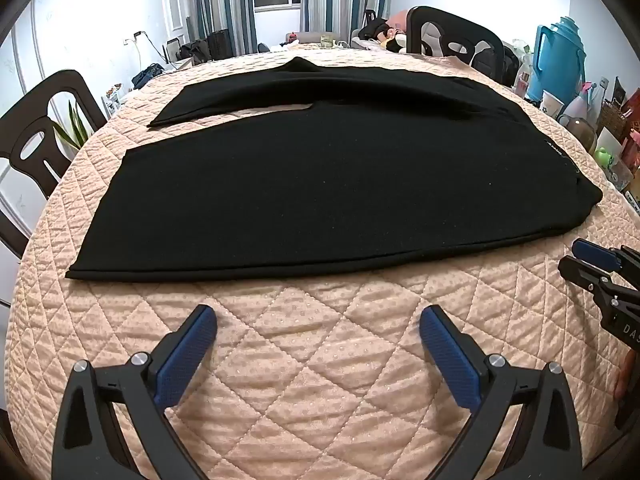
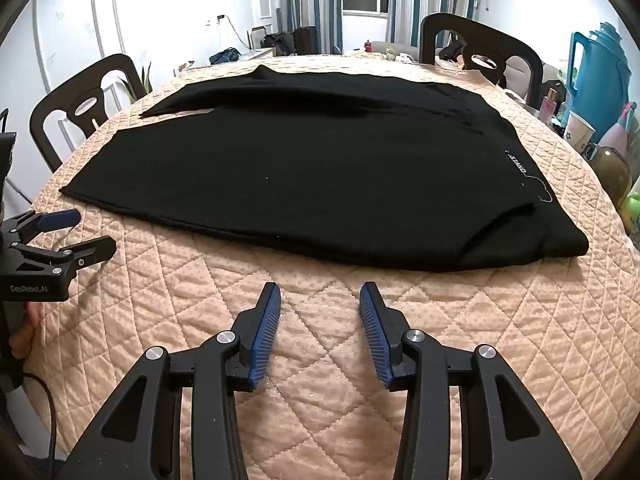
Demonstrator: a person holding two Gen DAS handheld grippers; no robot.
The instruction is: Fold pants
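Note:
Black pants [image 1: 320,184] lie flat across a round table with a peach quilted cover [image 1: 312,320]. Their waist is at the right, their two legs run left, and the far leg is split off from the near one. They also show in the right wrist view [image 2: 320,176]. My left gripper [image 1: 318,316] is open and empty, hovering over the cover just short of the pants' near edge. My right gripper [image 2: 320,292] is open and empty, close to the near edge toward the waist. Each gripper shows in the other's view, the right one [image 1: 576,256] and the left one [image 2: 92,232].
Dark chairs stand at the left [image 1: 36,136] and at the back right [image 1: 452,36]. A blue jug [image 1: 560,60], cups and bottles crowd the table's right rim [image 2: 580,132]. Bare quilt lies between the grippers and the pants.

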